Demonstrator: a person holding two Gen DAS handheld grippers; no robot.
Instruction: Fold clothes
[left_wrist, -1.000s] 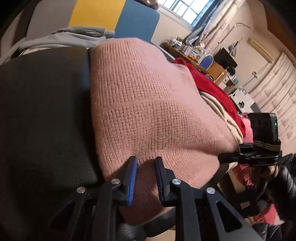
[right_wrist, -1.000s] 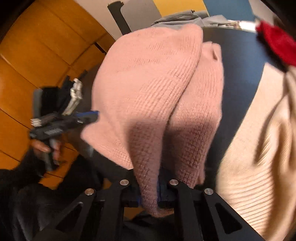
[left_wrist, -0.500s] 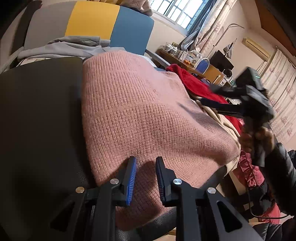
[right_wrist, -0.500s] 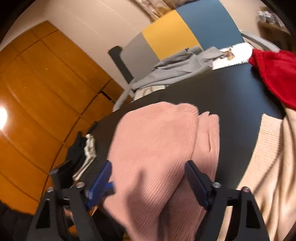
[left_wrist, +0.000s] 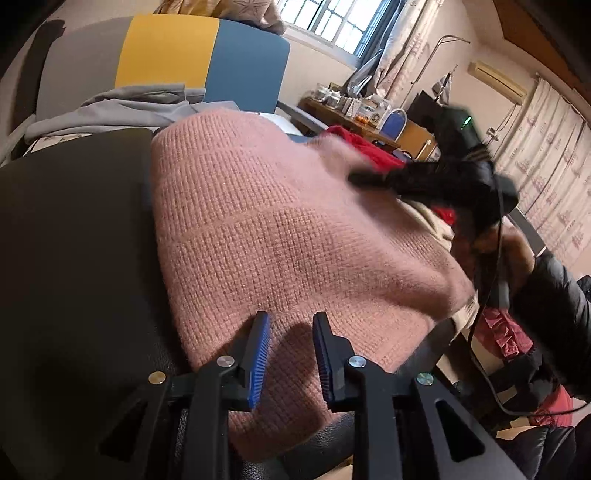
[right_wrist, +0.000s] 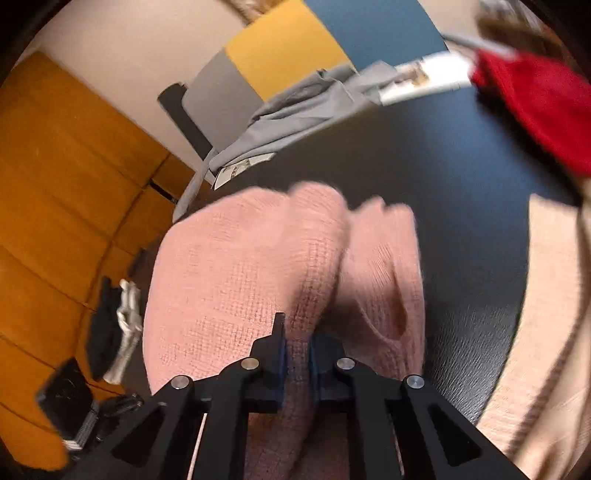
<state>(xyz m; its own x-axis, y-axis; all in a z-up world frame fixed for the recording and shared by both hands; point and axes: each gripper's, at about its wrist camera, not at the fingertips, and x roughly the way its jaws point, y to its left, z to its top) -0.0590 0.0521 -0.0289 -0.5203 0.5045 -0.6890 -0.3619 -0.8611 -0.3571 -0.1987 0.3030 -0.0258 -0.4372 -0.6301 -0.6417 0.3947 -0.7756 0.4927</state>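
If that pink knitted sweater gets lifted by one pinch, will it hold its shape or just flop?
Probably flop: the pink sweater already bulges and creases around the right gripper pinching it. Its chunky knit suggests it's soft and grippy, unlikely to slip. It drapes over the black surface's edge.

Black fingers (left_wrist: 258, 354), blue pads (left_wrist: 258, 363), silver screws (left_wrist: 224, 361)

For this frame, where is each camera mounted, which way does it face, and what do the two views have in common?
Left wrist: sits on the left gripper, jaws open, facing across the pink sweater toward the window; the person's right hand, dark sleeve and right gripper show blurred at right.
Right wrist: sits on the right gripper, shut on a pink sweater fold, facing the wooden wall; no hand clearly visible.
Shared: pink sweater, black surface, grey garment, red garment.
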